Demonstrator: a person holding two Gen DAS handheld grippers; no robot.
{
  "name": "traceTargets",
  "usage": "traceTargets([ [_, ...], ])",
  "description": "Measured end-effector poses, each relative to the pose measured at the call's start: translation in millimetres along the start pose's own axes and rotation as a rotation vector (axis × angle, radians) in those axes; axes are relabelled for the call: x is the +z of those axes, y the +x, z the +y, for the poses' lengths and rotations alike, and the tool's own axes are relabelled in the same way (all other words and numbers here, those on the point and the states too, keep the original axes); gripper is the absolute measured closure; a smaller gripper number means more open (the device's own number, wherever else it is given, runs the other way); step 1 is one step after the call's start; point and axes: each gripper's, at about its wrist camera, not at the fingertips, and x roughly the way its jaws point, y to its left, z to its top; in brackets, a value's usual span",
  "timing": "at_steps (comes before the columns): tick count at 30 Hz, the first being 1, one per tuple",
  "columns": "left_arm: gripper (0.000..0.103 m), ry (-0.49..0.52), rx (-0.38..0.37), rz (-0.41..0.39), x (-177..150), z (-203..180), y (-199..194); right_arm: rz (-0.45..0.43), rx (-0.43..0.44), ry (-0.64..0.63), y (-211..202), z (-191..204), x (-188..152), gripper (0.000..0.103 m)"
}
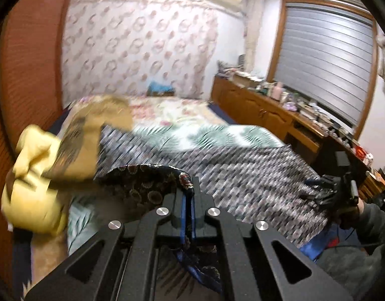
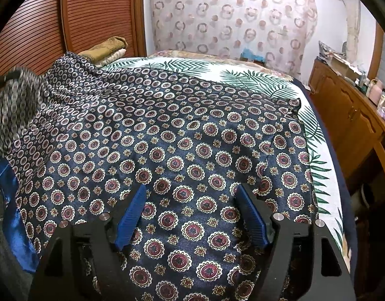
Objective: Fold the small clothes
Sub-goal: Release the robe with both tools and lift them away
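Note:
A dark blue patterned garment [image 2: 182, 130] with red and white medallions lies spread over the bed. My left gripper [image 1: 188, 195] is shut on a folded edge of it [image 1: 147, 180] and holds that edge lifted above the bed. My right gripper [image 2: 192, 200] is open, its blue pads [image 2: 132, 215] hovering just over the flat cloth near its front part. In the left wrist view the right gripper [image 1: 327, 190] shows at the cloth's far right edge. The lifted part shows blurred at the left of the right wrist view [image 2: 14, 105].
The bed carries a leaf-print cover [image 2: 242, 75]. Folded yellow and tan clothes [image 1: 37, 175] sit at the bed's left side by a wooden louvred door [image 2: 92, 20]. A cluttered wooden dresser [image 1: 280, 110] runs along the right wall under a shuttered window.

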Motion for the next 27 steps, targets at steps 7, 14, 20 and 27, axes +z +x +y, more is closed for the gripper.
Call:
traceTargets([
  [7, 0.1, 0.1, -0.097, -0.031, 51.9, -44.3, 28.8, 0.018, -0.004, 0.051, -7.7, -12.9, 10.1, 0.027],
  [14, 0.1, 0.167, -0.189, -0.046, 80.9, -91.5, 48.5, -0.038, -0.027, 0.071, -32.9, -24.0, 18.9, 0.027],
  [20, 0.1, 0.216, -0.276, -0.031, 90.3, -128.9, 60.5, -0.079, -0.035, 0.088, -48.9, -28.7, 22.8, 0.027],
  [27, 0.087, 0.238, -0.317, 0.124, 65.0, -140.8, 95.8, -0.106, -0.019, 0.109, -52.5, -25.8, 24.2, 0.027],
])
